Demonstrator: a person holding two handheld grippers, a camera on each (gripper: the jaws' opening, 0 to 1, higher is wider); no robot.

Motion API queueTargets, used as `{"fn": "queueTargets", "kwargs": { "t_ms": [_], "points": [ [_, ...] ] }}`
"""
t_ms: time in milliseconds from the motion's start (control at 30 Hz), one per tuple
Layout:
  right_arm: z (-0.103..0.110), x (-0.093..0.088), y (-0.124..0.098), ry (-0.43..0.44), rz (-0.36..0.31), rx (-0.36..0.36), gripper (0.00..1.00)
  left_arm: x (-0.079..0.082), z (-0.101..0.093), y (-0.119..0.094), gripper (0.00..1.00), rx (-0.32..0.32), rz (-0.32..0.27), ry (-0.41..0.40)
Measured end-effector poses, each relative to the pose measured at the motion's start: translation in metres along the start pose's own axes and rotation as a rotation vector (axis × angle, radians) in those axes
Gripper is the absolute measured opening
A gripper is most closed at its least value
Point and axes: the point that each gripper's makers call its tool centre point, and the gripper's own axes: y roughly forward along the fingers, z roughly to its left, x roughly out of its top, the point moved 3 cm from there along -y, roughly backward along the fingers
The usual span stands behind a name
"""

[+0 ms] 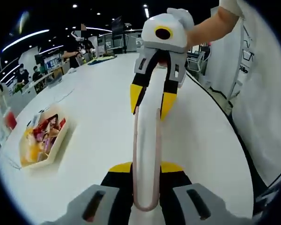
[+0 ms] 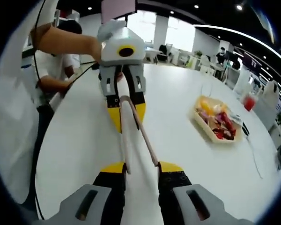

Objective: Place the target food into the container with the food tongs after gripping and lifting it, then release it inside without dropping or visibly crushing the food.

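In the left gripper view, the left gripper comes up from the bottom with its yellow-tipped jaws closed on the looped end of the food tongs; the pale tongs run straight away over the white table to the right gripper, which reaches in from above and pinches their far end between its own yellow tips; the two arms of the tongs lie close together here with nothing between them. A shallow container sits on the table off to the left, well apart from the tongs, with mixed food in red, yellow and orange lying in it; which piece is the target I cannot tell. A person's hand holds the right gripper from behind.

In the right gripper view, the right gripper grips the tongs at their two open ends, the arms spread a little there and meeting at the far end, where the left gripper holds them; the tongs clasp no food. The container stands to the right on the table, apart from the tongs, its food inside it.
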Motion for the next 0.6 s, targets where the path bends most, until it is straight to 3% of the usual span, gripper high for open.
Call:
{"fn": "queueTargets", "kwargs": {
  "t_ms": [333,433,500,567,600],
  "points": [
    [-0.005,-0.009,0.016,0.050,0.029,0.023,0.28,-0.016,0.007,0.009,0.17,-0.034,0.027,-0.040],
    [-0.008,-0.014,0.019,0.041,0.061,0.011,0.29,-0.012,0.011,0.012,0.18,-0.039,-0.021,-0.059],
    [-0.010,-0.018,0.022,0.091,0.066,0.010,0.30,-0.012,0.015,0.013,0.18,-0.039,-0.041,-0.064],
    [-0.016,-0.020,0.023,0.121,0.065,-0.011,0.21,-0.011,0.019,0.013,0.18,-0.016,-0.059,-0.131],
    [-0.018,-0.020,0.024,0.130,0.061,-0.019,0.19,-0.011,0.022,0.013,0.18,-0.003,-0.065,-0.127]
  ]
}}
